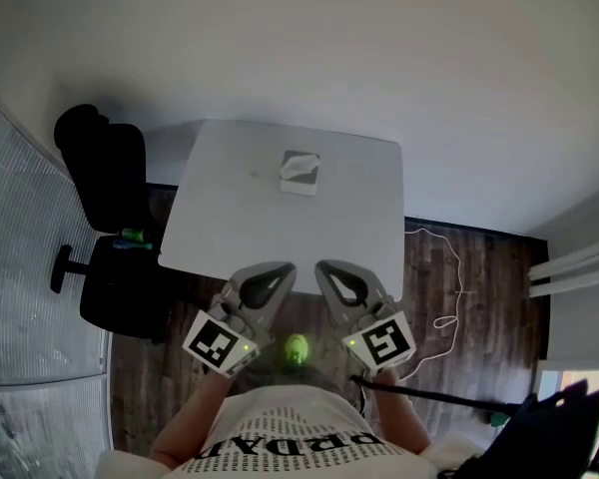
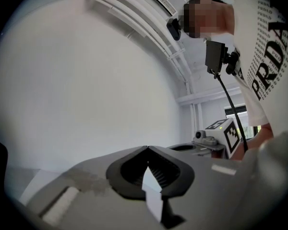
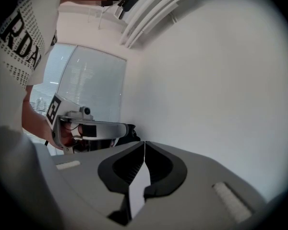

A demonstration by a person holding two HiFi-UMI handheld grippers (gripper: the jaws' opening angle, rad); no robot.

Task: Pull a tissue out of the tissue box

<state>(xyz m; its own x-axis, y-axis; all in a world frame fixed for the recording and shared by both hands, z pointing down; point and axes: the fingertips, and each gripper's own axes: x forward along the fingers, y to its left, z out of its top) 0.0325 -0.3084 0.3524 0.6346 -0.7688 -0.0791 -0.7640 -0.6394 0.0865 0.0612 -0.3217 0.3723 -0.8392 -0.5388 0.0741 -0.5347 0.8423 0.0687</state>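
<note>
Two grippers are held side by side, low in the head view, just short of the near edge of the table and above the floor. The left gripper has its jaws pressed together at the tips with nothing between them, as its own view shows plainly. The right gripper is the same, tips meeting and empty. Both point level toward the table, their tips near each other but apart, and each has its marker cube at the back, close to the person. The tissue box sits on the table's far half, about midway across and well apart from both grippers; whether a tissue sticks out of its top is too small to tell. A black chair stands beside the table's left edge, and a thin white cable loops over the floor to the table's right. In the left gripper view the right gripper shows off to the right, and in the right gripper view the left gripper shows off to the left, against a plain white wall.
</note>
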